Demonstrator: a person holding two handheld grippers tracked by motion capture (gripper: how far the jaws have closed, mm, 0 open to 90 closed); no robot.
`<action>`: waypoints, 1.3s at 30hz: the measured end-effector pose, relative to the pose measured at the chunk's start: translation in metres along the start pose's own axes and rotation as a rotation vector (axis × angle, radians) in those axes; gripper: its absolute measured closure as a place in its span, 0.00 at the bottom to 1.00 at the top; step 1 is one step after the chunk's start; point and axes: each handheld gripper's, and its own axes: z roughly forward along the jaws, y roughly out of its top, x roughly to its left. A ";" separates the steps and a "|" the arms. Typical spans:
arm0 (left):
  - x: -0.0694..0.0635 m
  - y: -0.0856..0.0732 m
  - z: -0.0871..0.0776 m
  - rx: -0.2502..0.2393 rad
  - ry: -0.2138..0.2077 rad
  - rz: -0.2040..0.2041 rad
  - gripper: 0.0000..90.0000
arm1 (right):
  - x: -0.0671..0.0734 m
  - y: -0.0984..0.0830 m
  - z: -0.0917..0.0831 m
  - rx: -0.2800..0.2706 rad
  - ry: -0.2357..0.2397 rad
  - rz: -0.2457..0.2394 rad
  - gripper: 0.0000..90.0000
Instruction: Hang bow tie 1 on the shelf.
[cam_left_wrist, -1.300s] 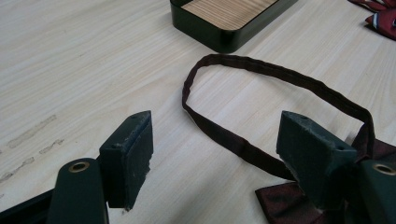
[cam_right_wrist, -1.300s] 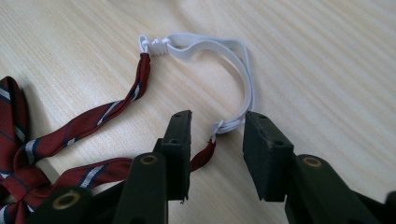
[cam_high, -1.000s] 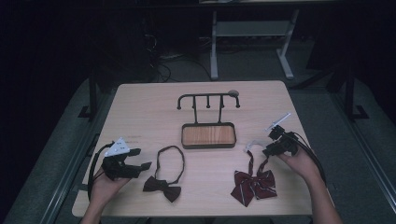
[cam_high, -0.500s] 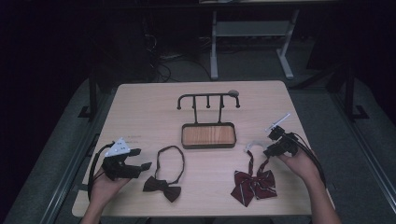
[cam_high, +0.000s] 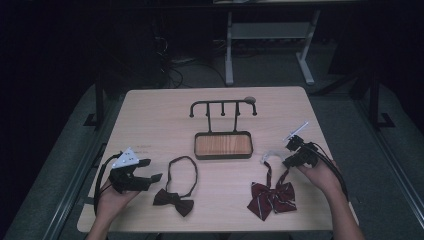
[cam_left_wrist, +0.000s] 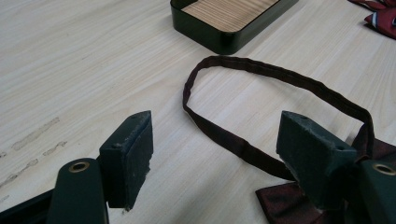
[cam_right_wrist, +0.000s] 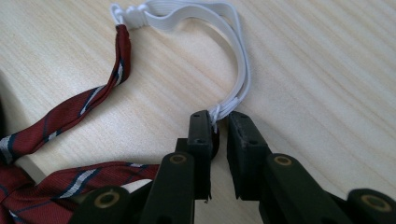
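A pale wood-grain worktop (cam_high: 160, 120) stands in a dark room. The right gripper (cam_right_wrist: 219, 122) has just been closing its jaws onto the white elastic strap (cam_right_wrist: 238, 56) of the striped bow tie (cam_high: 272, 196) at the worktop's right front. The left gripper (cam_left_wrist: 215, 154) rests with jaws apart beside the dark bow tie (cam_high: 175, 199).

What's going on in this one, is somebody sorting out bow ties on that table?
A person works at a wooden table with a gripper in each hand. The right gripper has just been closing on the white elastic band of the striped red bow tie; the band runs in between its jaws, which stand nearly together. The left gripper sits open beside the dark bow tie, its strap loop lying untouched between the jaws. A hook stand with a tray waits behind.
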 end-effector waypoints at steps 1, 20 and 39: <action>0.000 0.000 0.000 0.001 0.000 0.000 0.30 | 0.000 0.000 0.000 0.001 -0.001 0.000 0.89; -0.002 0.000 0.002 0.006 -0.005 0.005 0.30 | 0.011 0.006 -0.024 -0.030 0.055 -0.060 0.94; -0.002 0.001 0.002 0.006 -0.005 0.009 0.30 | 0.025 0.016 -0.059 -0.084 0.199 -0.203 0.94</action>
